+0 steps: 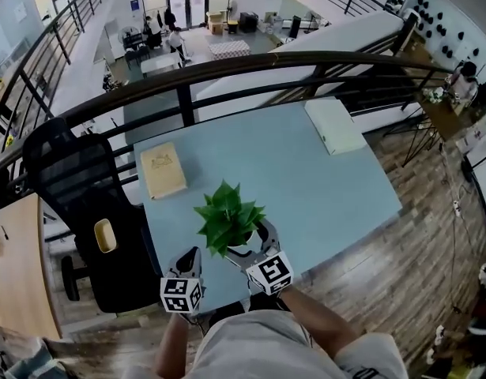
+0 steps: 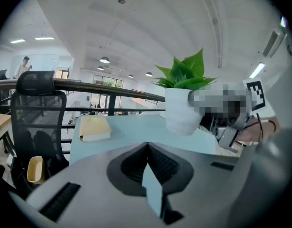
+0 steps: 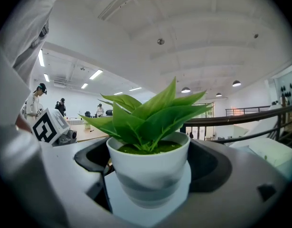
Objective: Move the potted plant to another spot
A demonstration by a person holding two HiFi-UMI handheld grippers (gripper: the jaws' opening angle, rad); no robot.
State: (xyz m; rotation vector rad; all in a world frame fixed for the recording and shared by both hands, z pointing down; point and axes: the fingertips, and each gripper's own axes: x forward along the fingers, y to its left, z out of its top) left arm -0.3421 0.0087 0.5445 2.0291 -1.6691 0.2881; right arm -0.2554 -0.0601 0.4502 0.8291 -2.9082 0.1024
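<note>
The potted plant (image 1: 228,215), green leaves in a white pot, stands near the front edge of the light blue table (image 1: 314,188). My right gripper (image 1: 246,247) is shut on the pot, one jaw on each side. In the right gripper view the pot (image 3: 148,167) fills the space between the dark pads (image 3: 210,163). My left gripper (image 1: 194,256) hovers just left of the plant, shut with nothing held. The left gripper view has the pot (image 2: 180,115) ahead to the right and my left gripper (image 2: 146,147) closed. Whether the pot rests on the table I cannot tell.
A tan book (image 1: 162,170) lies at the table's left. A pale book (image 1: 334,125) sits at the far right corner. A black office chair (image 1: 84,204) with a yellow cup (image 1: 105,235) stands left of the table. A black railing (image 1: 227,68) runs behind it.
</note>
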